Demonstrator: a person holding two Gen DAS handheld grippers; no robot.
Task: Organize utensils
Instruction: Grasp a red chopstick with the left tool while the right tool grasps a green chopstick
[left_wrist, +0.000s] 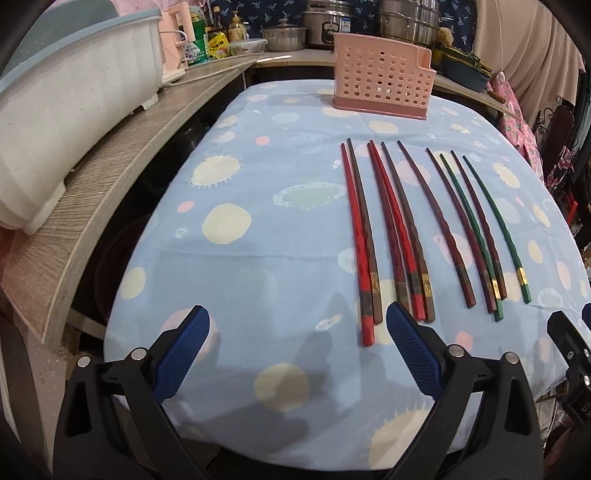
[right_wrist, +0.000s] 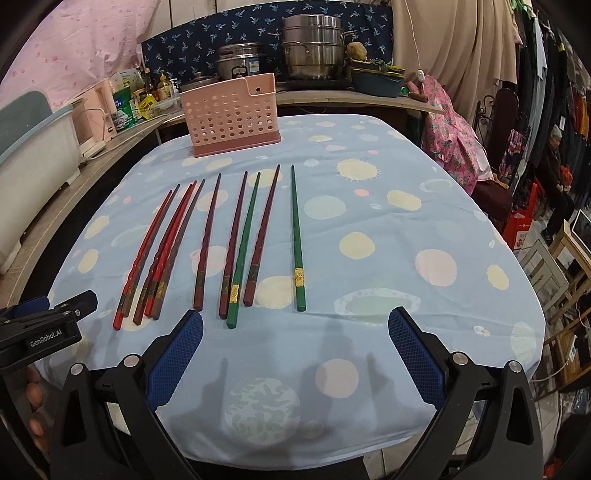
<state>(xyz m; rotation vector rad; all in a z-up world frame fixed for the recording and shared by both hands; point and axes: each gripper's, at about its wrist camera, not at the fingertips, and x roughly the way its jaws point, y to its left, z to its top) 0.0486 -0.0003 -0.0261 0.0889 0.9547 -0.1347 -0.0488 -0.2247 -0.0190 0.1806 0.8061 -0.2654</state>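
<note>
Left fingers (left_wrist: 205, 325): blue-padded, spread wide, nothing between them; they hover low over the near edge of the worktop, short of the chopstick row.
Right fingers (right_wrist: 402, 321): likewise spread wide and empty, over the cloth in front of the butt ends.
Left gripper (left_wrist: 297, 321): its right finger tip lies just beside the butt of the red chopstick (left_wrist: 356, 236), the leftmost of the row. Probably the nearest first pick.
Right gripper (right_wrist: 295, 325): roughly centred in front of the green chopstick (right_wrist: 296, 236), which lies apart at the right end of the row.
Chopsticks (left_wrist: 424, 221): ten, red, brown and green, lying side by side with thin tips toward the holder and thick butts toward the grippers; several on the left touch or overlap. Butts near means the thick ends are easiest to pinch.
Pink utensil holder (left_wrist: 380, 83): perforated, upright, empty as far as I can see, beyond the tips toward the far edge of the worktop; likely the destination.
Worktop (left_wrist: 240, 184): covered with a blue spotted cloth; flat sticks on cloth may need a low, level pinch.
Pose: both grippers level, pointing toward the holder, side by side; part of a hand (right_wrist: 35, 402) holding the left one shows in the right view.
Stage: judged as the start, nothing picked yet.
</note>
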